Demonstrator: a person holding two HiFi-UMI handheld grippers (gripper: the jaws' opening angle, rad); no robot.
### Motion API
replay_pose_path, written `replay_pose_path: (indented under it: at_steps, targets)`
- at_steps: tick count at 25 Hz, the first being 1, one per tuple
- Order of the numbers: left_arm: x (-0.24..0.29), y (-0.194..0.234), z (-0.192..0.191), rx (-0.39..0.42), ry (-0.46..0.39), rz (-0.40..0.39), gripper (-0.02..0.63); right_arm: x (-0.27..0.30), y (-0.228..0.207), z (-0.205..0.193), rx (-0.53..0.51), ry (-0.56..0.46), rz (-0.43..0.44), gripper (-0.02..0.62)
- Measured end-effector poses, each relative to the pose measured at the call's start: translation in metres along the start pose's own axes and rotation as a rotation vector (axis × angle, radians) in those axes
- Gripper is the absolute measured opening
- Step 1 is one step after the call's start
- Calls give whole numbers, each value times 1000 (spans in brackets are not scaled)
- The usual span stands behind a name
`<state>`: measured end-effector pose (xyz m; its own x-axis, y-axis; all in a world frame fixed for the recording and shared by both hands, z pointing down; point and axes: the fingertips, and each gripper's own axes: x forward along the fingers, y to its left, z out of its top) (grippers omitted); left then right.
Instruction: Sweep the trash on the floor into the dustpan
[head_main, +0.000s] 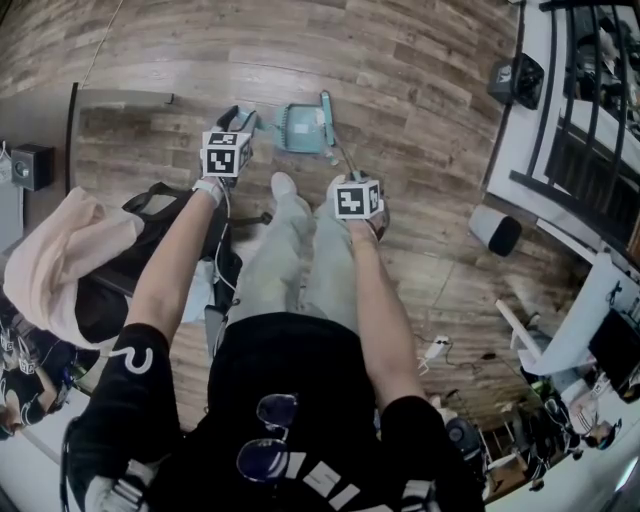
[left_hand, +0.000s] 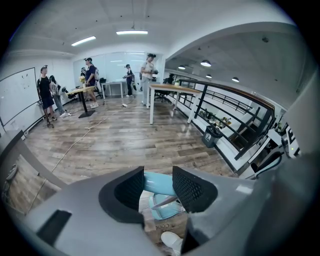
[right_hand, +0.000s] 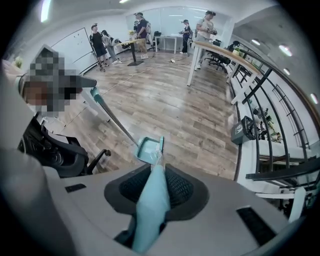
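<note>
Sweeping seems nearly done, we judge: left gripper (left_hand: 157, 186) clamped round the dustpan (head_main: 298, 128) handle, right gripper (right_hand: 152, 189) clamped round the brush (head_main: 327, 118) at the dustpan's edge, no loose trash visible around it.

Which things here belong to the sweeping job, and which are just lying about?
In the job:
- dustpan, its handle held in the left gripper
- broom, held in the right gripper

Lying about:
- black bag
- pink cloth
- office chair
- black bin
</note>
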<state>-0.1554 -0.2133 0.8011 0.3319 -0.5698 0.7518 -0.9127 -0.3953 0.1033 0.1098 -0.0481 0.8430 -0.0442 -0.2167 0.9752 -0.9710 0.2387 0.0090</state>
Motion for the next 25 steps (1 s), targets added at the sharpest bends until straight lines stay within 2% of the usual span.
replay_pose_path:
  at_steps: [3, 7, 12, 17, 25]
  targets:
    - [0, -1, 1, 6, 1, -7, 169, -5, 18, 9, -5, -23, 17, 84]
    - [-1, 1, 1, 14, 4, -12, 169, -10, 27, 14, 41, -43, 47, 83]
    - [0, 2, -1, 24, 16, -19, 169, -17, 8, 9, 67, -52, -9, 84]
    - [-2, 2, -3, 32, 15, -26, 169, -24, -27, -19, 110, -44, -79, 84]
    - [-1, 1, -2, 42, 18, -31, 169, -25, -71, -77, 184, 66, -188, 84]
